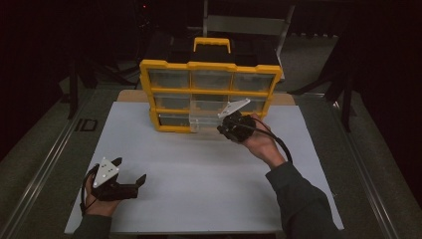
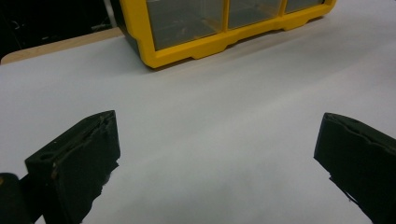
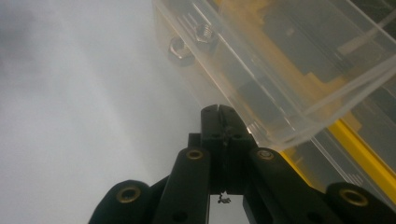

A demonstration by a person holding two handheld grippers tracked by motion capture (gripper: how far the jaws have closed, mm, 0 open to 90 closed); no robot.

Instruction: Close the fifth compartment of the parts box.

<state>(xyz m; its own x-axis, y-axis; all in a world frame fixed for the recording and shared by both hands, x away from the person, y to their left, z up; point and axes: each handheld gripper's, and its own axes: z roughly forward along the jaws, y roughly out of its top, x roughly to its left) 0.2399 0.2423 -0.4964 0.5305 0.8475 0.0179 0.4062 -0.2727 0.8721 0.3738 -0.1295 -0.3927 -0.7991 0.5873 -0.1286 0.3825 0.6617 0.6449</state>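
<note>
Yellow-framed parts organizer (image 1: 211, 94) standing upright at the far edge of the white worktop (image 1: 209, 174), with one clear drawer (image 1: 206, 121) of its bottom row pulled partway out toward the person. The right gripper (image 1: 230, 127) sits at that drawer's front, its jaws fully closed; the right gripper view places the closed tips against the drawer's transparent wall (image 3: 280, 79), with small metal nuts (image 3: 180, 46) lying inside — whether the jaws pinch a lip of the drawer cannot be told. The left gripper (image 1: 130, 175) rests on the near-left worktop, well apart from the organizer, jaws wide open and empty. Judged stage: the drawer is partly open — drawing it fully out, or pushing it home, remains.
</note>
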